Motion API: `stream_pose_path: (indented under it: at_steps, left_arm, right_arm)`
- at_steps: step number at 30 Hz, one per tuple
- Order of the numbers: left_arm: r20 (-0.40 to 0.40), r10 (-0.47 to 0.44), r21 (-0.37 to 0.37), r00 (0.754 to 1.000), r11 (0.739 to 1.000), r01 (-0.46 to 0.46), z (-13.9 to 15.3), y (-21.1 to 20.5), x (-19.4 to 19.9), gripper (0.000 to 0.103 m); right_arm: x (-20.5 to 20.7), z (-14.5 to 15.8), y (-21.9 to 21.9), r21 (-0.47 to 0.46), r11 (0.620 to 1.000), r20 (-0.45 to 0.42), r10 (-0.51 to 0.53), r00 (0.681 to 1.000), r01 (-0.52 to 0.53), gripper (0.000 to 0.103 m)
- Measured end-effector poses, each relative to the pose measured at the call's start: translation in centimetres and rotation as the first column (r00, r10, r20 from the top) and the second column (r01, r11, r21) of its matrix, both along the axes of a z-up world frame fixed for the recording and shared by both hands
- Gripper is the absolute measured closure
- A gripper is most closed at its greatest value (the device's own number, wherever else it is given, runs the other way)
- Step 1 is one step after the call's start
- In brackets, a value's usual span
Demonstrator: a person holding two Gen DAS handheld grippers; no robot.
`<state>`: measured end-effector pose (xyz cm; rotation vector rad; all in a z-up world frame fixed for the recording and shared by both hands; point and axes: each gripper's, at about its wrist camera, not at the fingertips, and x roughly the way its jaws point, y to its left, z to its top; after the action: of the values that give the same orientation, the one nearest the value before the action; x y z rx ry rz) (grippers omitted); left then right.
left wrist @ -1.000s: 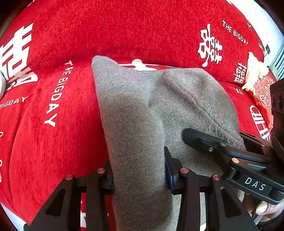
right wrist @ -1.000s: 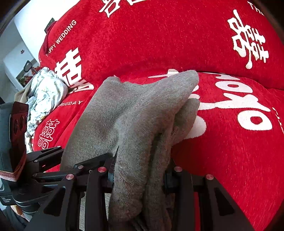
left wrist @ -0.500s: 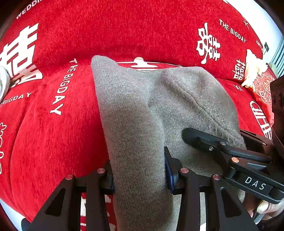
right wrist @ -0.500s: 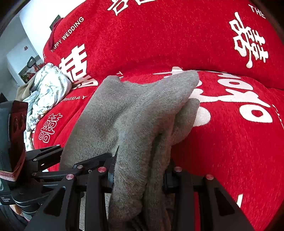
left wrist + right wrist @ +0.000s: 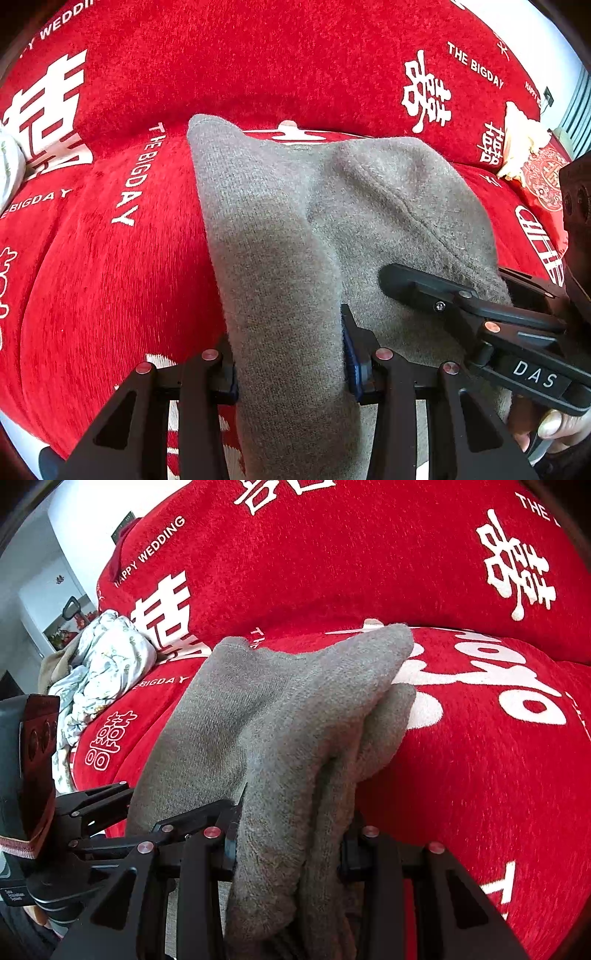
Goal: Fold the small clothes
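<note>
A small grey knit garment (image 5: 332, 221) lies folded over on the red sofa seat (image 5: 110, 288). My left gripper (image 5: 290, 369) is shut on its near left edge. My right gripper (image 5: 288, 853) is shut on the bunched near right edge of the same garment (image 5: 280, 720). The right gripper also shows in the left wrist view (image 5: 461, 306) at the right, resting on the cloth. The left gripper shows in the right wrist view (image 5: 110, 812) at the lower left. The garment's far corners rest near the backrest.
The red sofa backrest (image 5: 258, 62) with white lettering rises behind. A crumpled white floral cloth (image 5: 99, 668) lies at the sofa's left end. A cream item (image 5: 521, 136) sits on a patterned red cushion (image 5: 546, 181) at the right end.
Both grippers keep their hold on the garment. The views have shifted slightly, so the sofa lettering has drifted right and the floral cloth shows more.
</note>
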<state>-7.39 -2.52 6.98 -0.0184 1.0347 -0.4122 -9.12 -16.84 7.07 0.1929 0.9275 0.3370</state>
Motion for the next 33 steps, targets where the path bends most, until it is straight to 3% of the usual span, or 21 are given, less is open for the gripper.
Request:
stream_pose_path:
  at_steps: [7,9,11,16,19,23,25,28,33]
  left_arm:
    - [0.018,-0.012,-0.036,1.000,0.999,0.012,-0.6,1.3,-1.1,0.055]
    - [0.025,0.003,-0.017,1.000,1.000,-0.002,-0.9,1.7,-1.2,0.030]
    - [0.036,0.044,0.009,0.998,0.999,-0.044,-1.1,2.6,-1.3,0.013]
    - [0.008,0.135,-0.051,0.991,0.990,-0.134,-0.6,5.4,-1.0,0.013]
    - [0.081,0.174,-0.005,0.981,0.985,-0.174,0.6,5.4,-1.0,0.013]
    - [0.124,0.168,0.094,0.978,0.979,-0.180,1.0,4.3,-0.4,0.013]
    - [0.115,0.159,0.155,0.981,0.972,-0.176,0.3,3.6,0.0,0.013]
    - [0.099,0.158,0.173,0.982,0.970,-0.174,-0.4,3.2,0.4,0.013]
    - [0.100,0.165,0.177,0.981,0.968,-0.181,-0.2,3.1,-0.2,0.013]
  right_arm:
    - [-0.4,-0.9,-1.2,0.029,1.000,0.004,0.008,1.000,-0.008,0.061]
    - [-0.2,-1.2,-1.8,0.028,1.000,-0.002,-0.005,1.000,0.005,0.052]
    - [0.0,-1.5,-2.9,0.030,0.999,-0.017,-0.036,0.999,0.036,0.040]
    - [-1.1,-0.5,-5.5,0.032,0.990,0.008,-0.134,0.991,0.134,0.039]
    - [-2.2,1.6,-4.5,-0.008,0.994,0.100,-0.107,0.989,0.109,0.039]
    - [-3.3,3.2,-1.7,-0.014,1.000,0.178,0.018,0.984,-0.016,0.034]
    - [-3.0,2.4,-0.5,-0.022,0.997,0.144,0.076,0.987,-0.073,0.033]
    - [-2.0,0.1,-0.4,-0.057,0.998,0.045,0.032,0.998,-0.029,0.033]
    - [-2.7,0.2,-0.7,-0.048,0.999,0.040,0.010,0.999,-0.008,0.032]
